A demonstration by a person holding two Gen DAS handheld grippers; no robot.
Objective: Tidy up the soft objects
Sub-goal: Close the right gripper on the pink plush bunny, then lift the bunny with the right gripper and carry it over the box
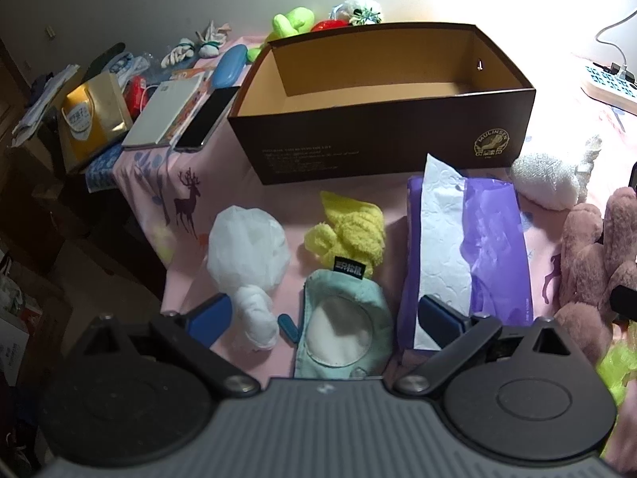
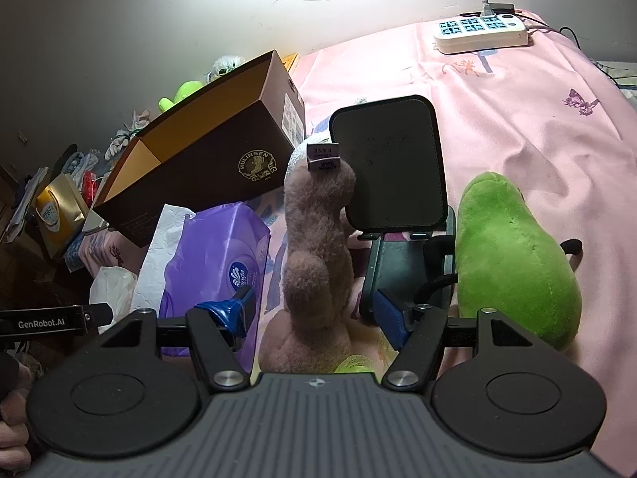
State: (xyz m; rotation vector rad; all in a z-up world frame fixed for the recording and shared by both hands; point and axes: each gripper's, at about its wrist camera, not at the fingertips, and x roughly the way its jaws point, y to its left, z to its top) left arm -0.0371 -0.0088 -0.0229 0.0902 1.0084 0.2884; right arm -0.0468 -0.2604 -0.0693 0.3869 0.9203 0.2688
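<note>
An open, empty brown shoebox (image 1: 382,135) stands on the pink sheet. In front of it lie a white knotted plastic bag (image 1: 249,255), a yellow fuzzy cloth (image 1: 350,231), a pale green mask-like pouch (image 1: 342,326) and a purple tissue pack (image 1: 469,251). My left gripper (image 1: 324,316) is open, its fingers either side of the pouch and the bag's knot. My right gripper (image 2: 314,312) is open around a pink plush toy (image 2: 318,239). A green plush (image 2: 513,255) lies right of it. The box (image 2: 207,171) and tissue pack (image 2: 211,259) also show there.
A dark tablet on a stand (image 2: 394,167) stands behind the pink plush. A white power strip (image 2: 481,34) lies at the far right. A white fluffy item (image 1: 549,179) sits beside the box. Books, a phone (image 1: 207,117), a gold bag (image 1: 93,119) and clutter fill the left; the bed edge drops there.
</note>
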